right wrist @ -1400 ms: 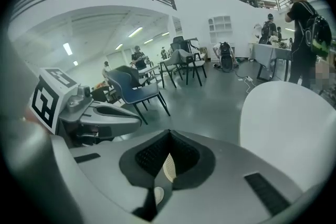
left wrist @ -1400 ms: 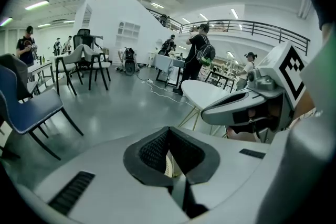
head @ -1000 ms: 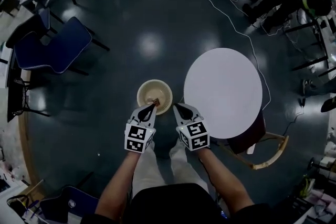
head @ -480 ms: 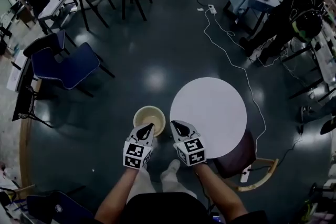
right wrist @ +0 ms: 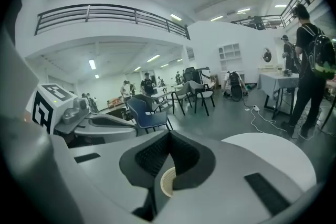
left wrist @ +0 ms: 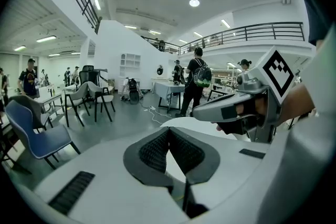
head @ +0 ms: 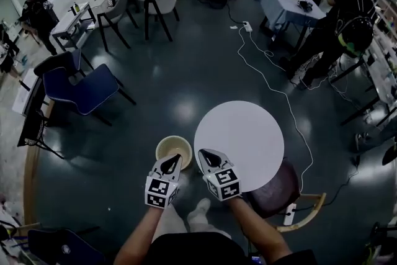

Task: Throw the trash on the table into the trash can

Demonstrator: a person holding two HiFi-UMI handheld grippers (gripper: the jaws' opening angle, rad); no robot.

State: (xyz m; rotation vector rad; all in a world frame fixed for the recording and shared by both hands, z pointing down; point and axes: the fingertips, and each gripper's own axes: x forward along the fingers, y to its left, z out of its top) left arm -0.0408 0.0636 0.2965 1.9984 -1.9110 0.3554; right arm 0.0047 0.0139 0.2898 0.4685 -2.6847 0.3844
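The cream round trash can (head: pixel 174 149) stands on the dark floor just left of the white round table (head: pixel 240 143). My left gripper (head: pixel 175 159) is shut with nothing in it, its tip over the can's near rim. My right gripper (head: pixel 202 154) is shut and empty too, pointing at the gap between can and table. In the left gripper view the jaws (left wrist: pixel 169 131) meet in front of the table, with the right gripper (left wrist: pixel 231 113) alongside. In the right gripper view the can's rim (right wrist: pixel 166 182) shows below the shut jaws (right wrist: pixel 169 137). No trash shows on the table top.
A wooden chair with a dark seat (head: pixel 279 192) stands at the table's near right. A blue chair (head: pixel 84 87) is far left, and a white cable (head: pixel 273 80) runs across the floor behind the table. People, desks and grey chairs (head: pixel 155 3) fill the back of the room.
The head view has tilted up, so the can and table sit lower and more of the room shows. Both grippers stay shut and have drawn back slightly from the can.
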